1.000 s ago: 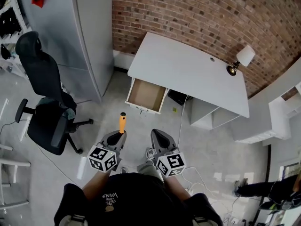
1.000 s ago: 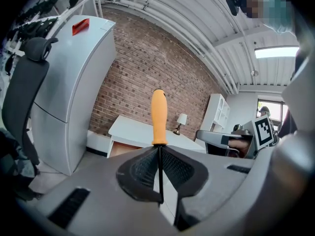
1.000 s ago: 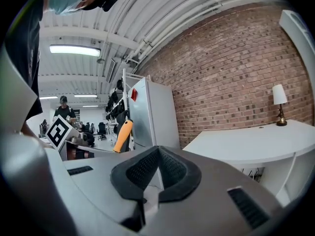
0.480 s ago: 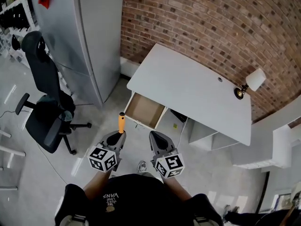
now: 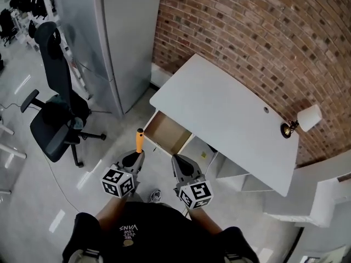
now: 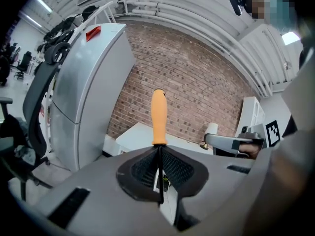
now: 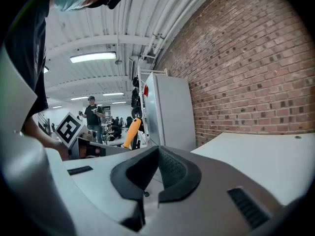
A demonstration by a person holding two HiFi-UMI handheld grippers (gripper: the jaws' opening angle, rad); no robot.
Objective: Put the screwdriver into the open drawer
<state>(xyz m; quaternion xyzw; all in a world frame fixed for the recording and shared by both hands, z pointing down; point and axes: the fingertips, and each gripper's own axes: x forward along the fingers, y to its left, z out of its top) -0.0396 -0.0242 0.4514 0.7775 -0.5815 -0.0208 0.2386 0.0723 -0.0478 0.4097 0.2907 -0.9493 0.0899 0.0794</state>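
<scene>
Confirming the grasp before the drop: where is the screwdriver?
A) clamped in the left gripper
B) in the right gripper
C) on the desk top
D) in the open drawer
A: the left gripper is shut on the shaft of the screwdriver, orange handle pointing forward.

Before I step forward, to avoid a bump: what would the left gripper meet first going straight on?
The left gripper, screwdriver leading, would likely meet the desk near the drawer; height is unclear, so it might pass over to the wall.
</scene>
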